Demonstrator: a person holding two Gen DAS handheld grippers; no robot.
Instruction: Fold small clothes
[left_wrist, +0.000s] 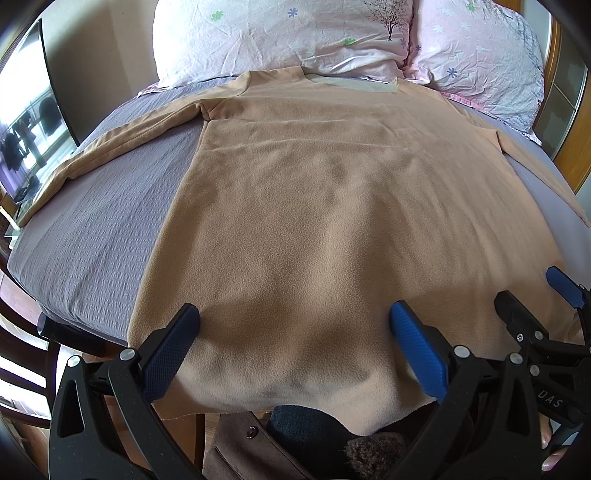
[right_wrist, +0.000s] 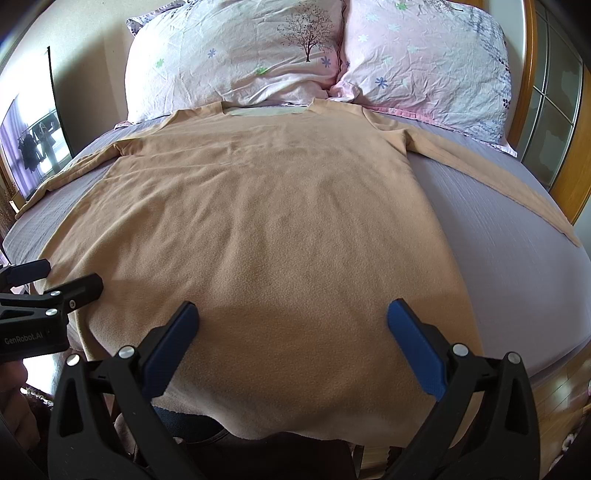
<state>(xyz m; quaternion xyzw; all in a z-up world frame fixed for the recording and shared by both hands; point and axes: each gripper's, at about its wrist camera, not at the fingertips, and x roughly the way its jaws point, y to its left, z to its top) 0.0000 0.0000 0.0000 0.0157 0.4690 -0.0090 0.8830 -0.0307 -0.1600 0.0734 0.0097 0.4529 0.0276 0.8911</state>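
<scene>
A tan long-sleeved fleece shirt (left_wrist: 314, 206) lies flat on the bed, collar toward the pillows, both sleeves spread out sideways; it also shows in the right wrist view (right_wrist: 266, 221). Its hem hangs over the near bed edge. My left gripper (left_wrist: 295, 325) is open and empty, hovering over the hem on the shirt's left half. My right gripper (right_wrist: 291, 321) is open and empty over the hem on the right half. The right gripper also shows in the left wrist view (left_wrist: 532, 295), and the left gripper in the right wrist view (right_wrist: 62, 277).
The bed has a grey-purple sheet (left_wrist: 96, 221) (right_wrist: 517, 258). Two pink floral pillows (right_wrist: 236, 55) (right_wrist: 432, 62) lie at the head. A wooden headboard frame (right_wrist: 569, 166) stands at right. A TV screen (left_wrist: 26, 122) stands at left. The person's legs (left_wrist: 314, 432) are below the hem.
</scene>
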